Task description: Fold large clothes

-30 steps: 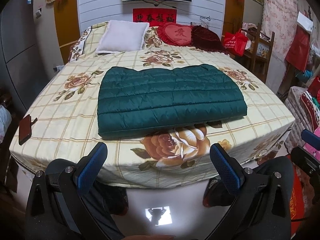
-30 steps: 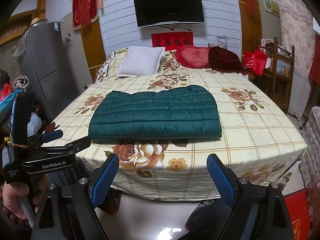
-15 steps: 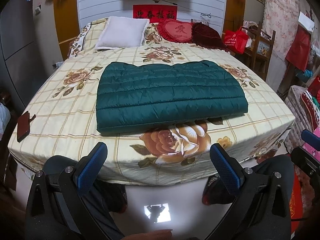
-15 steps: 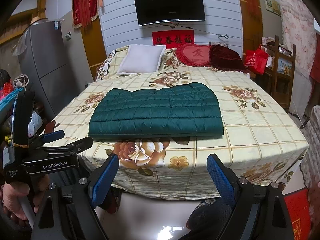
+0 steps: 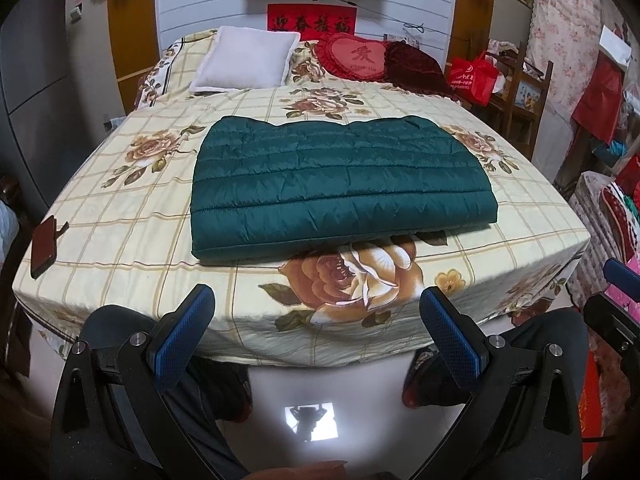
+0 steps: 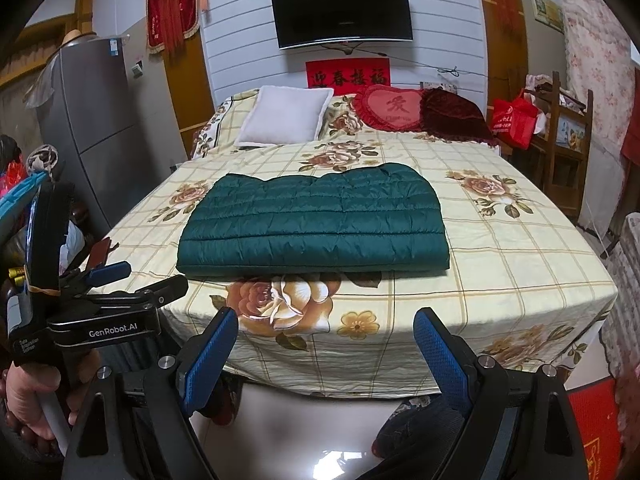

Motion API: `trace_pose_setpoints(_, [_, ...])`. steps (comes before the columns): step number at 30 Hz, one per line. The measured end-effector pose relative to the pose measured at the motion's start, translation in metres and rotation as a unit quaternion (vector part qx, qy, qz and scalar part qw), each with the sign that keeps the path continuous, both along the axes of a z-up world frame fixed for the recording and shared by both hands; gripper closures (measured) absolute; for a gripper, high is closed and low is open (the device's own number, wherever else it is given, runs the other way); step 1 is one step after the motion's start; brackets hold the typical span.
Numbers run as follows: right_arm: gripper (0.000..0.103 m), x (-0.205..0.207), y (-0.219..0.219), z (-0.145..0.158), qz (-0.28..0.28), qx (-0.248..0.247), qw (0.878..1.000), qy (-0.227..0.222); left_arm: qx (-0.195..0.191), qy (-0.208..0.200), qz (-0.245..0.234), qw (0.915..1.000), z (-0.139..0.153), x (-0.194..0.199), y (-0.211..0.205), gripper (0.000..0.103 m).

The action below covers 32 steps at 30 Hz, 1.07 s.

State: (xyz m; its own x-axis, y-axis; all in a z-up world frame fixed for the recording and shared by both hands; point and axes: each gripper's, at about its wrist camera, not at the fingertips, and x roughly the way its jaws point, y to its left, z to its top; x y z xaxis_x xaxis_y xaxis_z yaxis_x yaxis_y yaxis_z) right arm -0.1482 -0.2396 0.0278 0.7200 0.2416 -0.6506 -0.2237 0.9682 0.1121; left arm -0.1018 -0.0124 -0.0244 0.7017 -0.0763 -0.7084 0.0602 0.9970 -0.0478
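Bed (image 5: pixel 132 216) fills both wrist views, floral check sheet, foot edge nearest the fingers. On it, well beyond both sets of fingertips and nearer the foot than the pillows, lies the green quilted garment (image 5: pixel 340 188), already folded into a flat, wide rectangle, long edge facing the fingers. Left gripper (image 5: pixel 316 320): fingers spread wide, nothing between them, held off the foot of the bed. Right gripper (image 6: pixel 326 340): same, spread and empty, apart from the garment. White pillow (image 6: pixel 286 116) and red heart cushion (image 6: pixel 390 110) sit far past the garment at the headboard. A dark phone-like object (image 5: pixel 44 246) rests at the bed's left edge, off to the left of the left fingers. Judged risks: the puffy, slick fill may spring the fold open if only the top layer is pinched; dragging the near edge could slide the bundle off the bed; uneven lifting would skew the fold. Containers: red bag (image 6: pixel 514 122) on the wooden shelf, far right of the right fingers; contents not visible.
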Motion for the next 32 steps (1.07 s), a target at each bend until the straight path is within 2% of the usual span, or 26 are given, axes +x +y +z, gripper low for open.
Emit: trace_pose_setpoints(32, [0.015, -0.0002, -0.0039, -0.0007, 0.005, -0.002, 1.000, 0.002, -0.004, 0.002, 0.003, 1.0000, -0.0035, -0.0006, 0.0028, 0.000])
